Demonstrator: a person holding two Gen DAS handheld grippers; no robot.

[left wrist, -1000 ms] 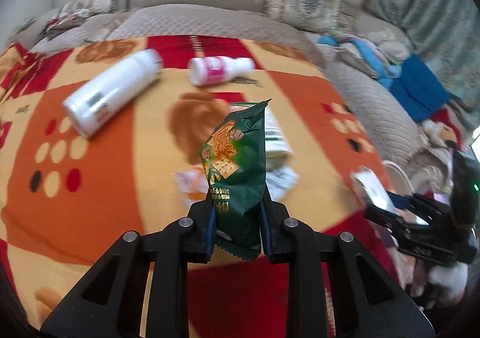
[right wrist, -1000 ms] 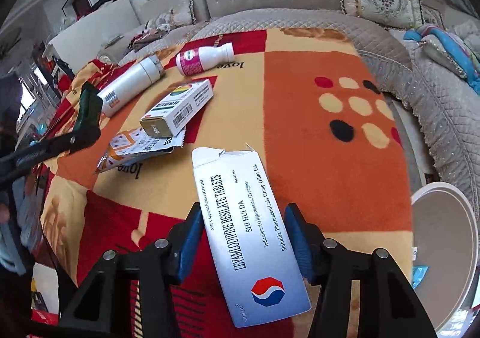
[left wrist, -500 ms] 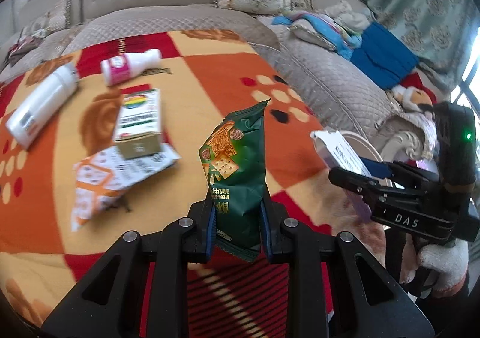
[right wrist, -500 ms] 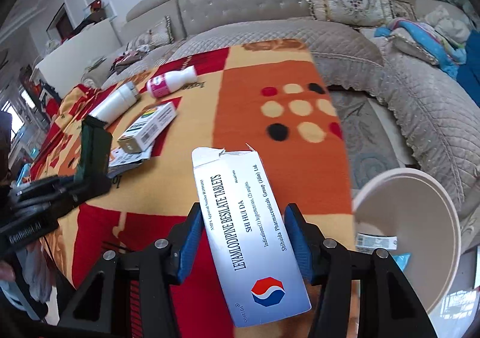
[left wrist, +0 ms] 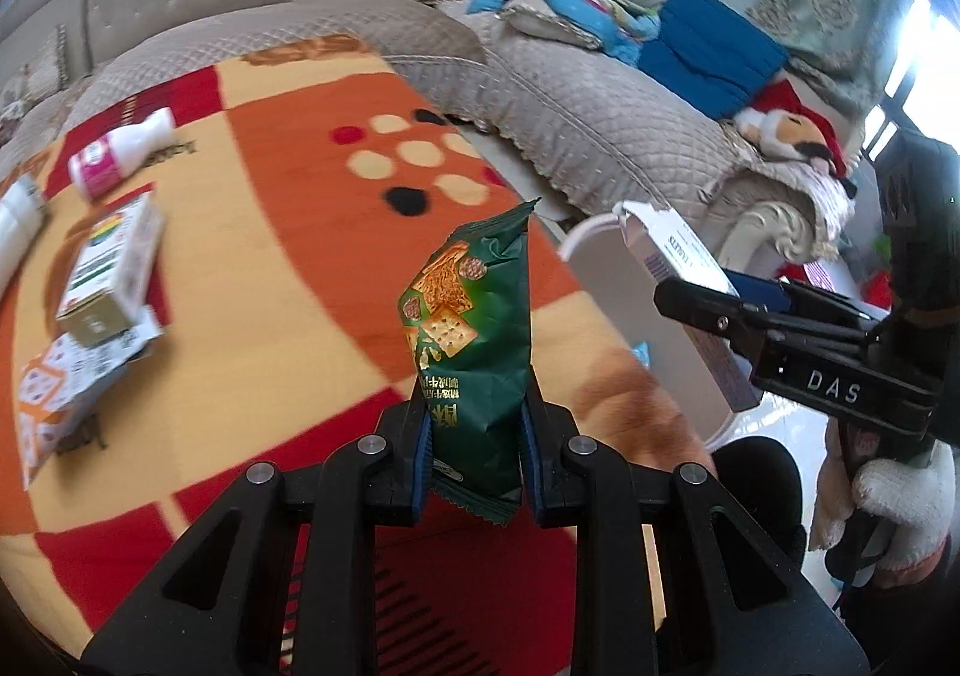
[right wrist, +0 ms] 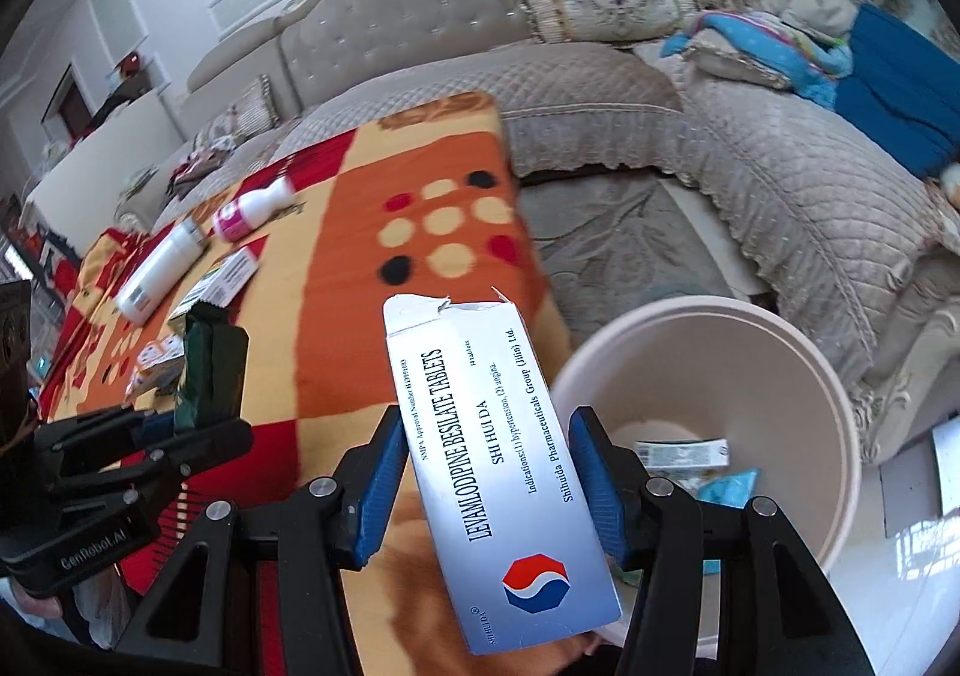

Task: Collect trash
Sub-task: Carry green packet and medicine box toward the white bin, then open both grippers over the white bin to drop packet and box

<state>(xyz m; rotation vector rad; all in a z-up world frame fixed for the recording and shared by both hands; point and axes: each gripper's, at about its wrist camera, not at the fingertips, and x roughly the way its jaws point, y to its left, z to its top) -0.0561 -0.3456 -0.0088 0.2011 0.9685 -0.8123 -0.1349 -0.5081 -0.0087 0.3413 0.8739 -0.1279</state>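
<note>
Here the right gripper [right wrist: 489,487] clamps the tablet box [right wrist: 501,472] just beside the bin [right wrist: 840,412] rim, the left gripper [left wrist: 474,451] pinches the cracker wrapper [left wrist: 474,352] further off, so early release likely drops both outside.

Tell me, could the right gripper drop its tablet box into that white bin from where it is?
Probably yes. The right gripper holds the tablet box beside the open white bin, with nothing between them.

Both grippers swing away from the blanket [left wrist: 252,232] toward the white bin [right wrist: 780,376], which now sits, it seems, just beyond the pill box [right wrist: 504,472].
</note>
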